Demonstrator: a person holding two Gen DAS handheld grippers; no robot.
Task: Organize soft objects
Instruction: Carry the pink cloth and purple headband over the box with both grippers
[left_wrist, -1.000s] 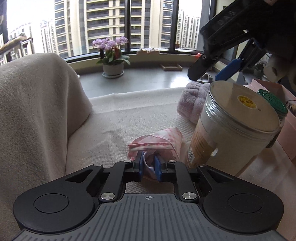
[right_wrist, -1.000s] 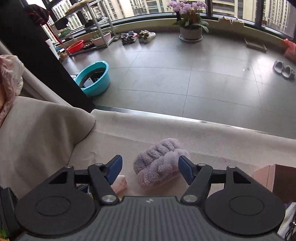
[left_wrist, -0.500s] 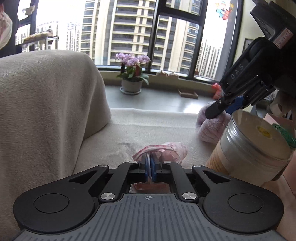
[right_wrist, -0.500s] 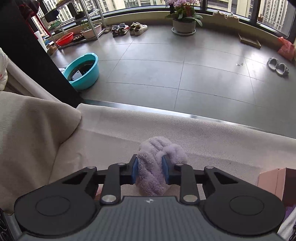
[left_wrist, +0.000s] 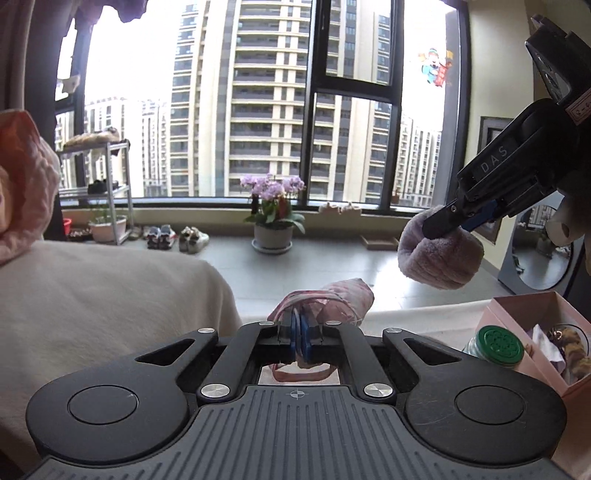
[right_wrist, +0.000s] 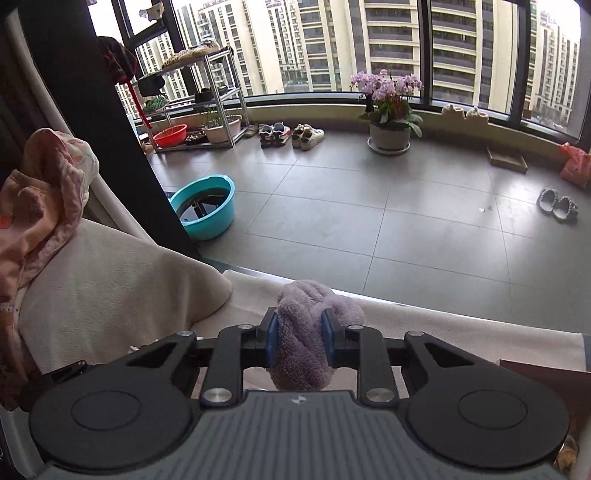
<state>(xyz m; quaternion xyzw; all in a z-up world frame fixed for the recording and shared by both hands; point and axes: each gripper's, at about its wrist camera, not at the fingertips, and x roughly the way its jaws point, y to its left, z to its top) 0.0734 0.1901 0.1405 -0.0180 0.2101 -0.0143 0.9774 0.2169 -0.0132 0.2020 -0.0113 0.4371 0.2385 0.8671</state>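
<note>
Above the cloth-covered surface (left_wrist: 436, 317), toward its left, the left gripper (left_wrist: 300, 334) has its jaws pinched tight on a pink patterned cloth pouch (left_wrist: 332, 301), lifted clear. Further right, the right gripper (right_wrist: 300, 341) squeezes a lilac fluffy headband (right_wrist: 306, 332), also raised. At the right edge a pink box (left_wrist: 532, 314) waits; neither soft item looks stowed yet.

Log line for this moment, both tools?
left tool: shut on pink cloth | right tool: shut on purple fluffy band | both held off the couch
</note>
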